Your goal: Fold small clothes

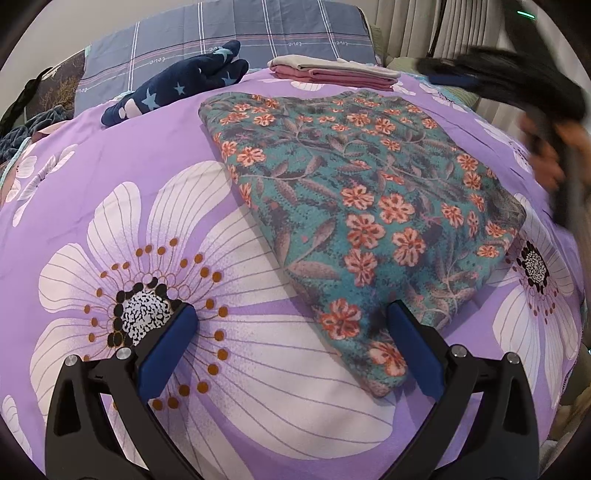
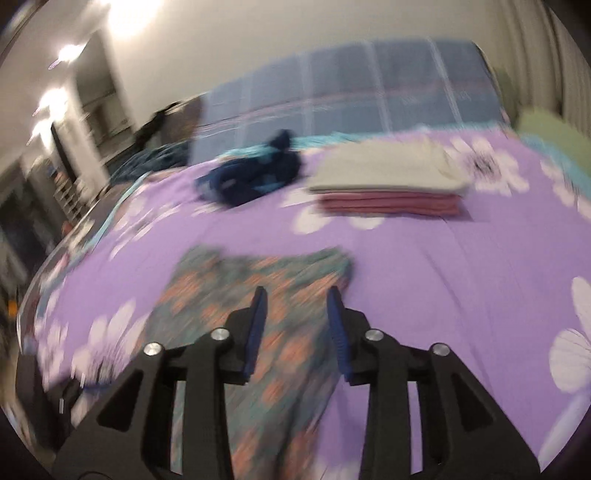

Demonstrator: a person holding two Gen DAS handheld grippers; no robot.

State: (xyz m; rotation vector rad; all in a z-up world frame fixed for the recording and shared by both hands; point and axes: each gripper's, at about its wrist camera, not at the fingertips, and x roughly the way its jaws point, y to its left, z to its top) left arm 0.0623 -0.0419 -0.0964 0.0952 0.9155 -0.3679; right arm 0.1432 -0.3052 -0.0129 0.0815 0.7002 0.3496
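Observation:
A teal garment with orange flowers (image 1: 354, 206) lies folded flat on the purple floral bedspread (image 1: 155, 147). My left gripper (image 1: 291, 317) is open just above the bed at the garment's near corner; its right finger (image 1: 410, 339) overlaps the corner, and nothing is pinched. My right gripper (image 2: 297, 314) hovers open over the same floral garment (image 2: 229, 295), blurred, with nothing between its blue pads (image 2: 258, 321). In the left wrist view the right gripper (image 1: 517, 77) appears blurred at the upper right, held by a hand (image 1: 546, 155).
A crumpled navy star-print garment (image 1: 177, 88) lies at the far left of the bed. A folded stack, beige over pink (image 1: 332, 70), sits at the far side. A plaid grey-blue pillow (image 1: 229, 33) is behind. Curtains (image 1: 454, 26) hang at the right.

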